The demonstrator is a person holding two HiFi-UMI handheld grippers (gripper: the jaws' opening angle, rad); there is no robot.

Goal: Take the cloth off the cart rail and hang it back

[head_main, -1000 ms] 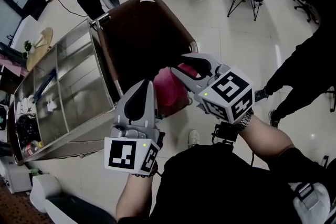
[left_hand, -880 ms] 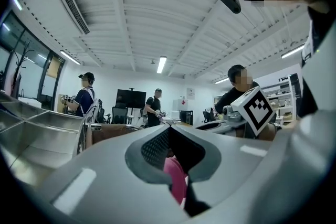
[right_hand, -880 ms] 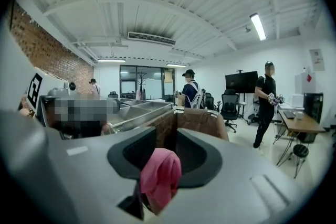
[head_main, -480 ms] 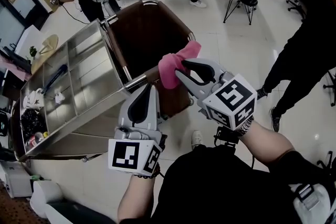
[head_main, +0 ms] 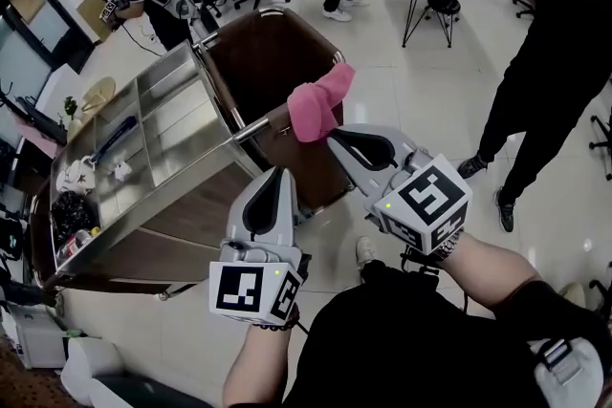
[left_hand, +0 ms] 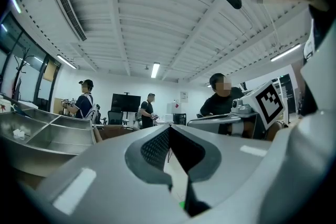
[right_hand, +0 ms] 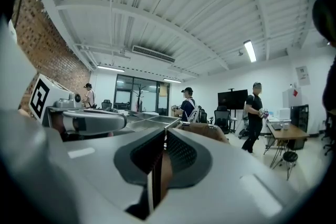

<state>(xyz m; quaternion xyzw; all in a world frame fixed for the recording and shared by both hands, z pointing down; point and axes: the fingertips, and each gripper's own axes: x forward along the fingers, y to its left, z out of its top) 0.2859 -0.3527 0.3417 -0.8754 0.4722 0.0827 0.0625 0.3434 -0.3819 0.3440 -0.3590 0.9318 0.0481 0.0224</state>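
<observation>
Both claws clenched, empty: L claw [head_main: 276, 173], R claw [head_main: 335, 138] just closed. Cloth [head_main: 318, 106] drapes rail [head_main: 251, 129]; I'd retreat straight, no snag.

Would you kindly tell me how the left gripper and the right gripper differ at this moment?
The right gripper sits just below the cloth; the left gripper is further from it. In the head view the right gripper slants up-left; the left gripper points straight up. The right gripper's jaws have just been closing, nothing between them. Both are shut, empty and clear of the cloth, which hangs on the rail.
</observation>
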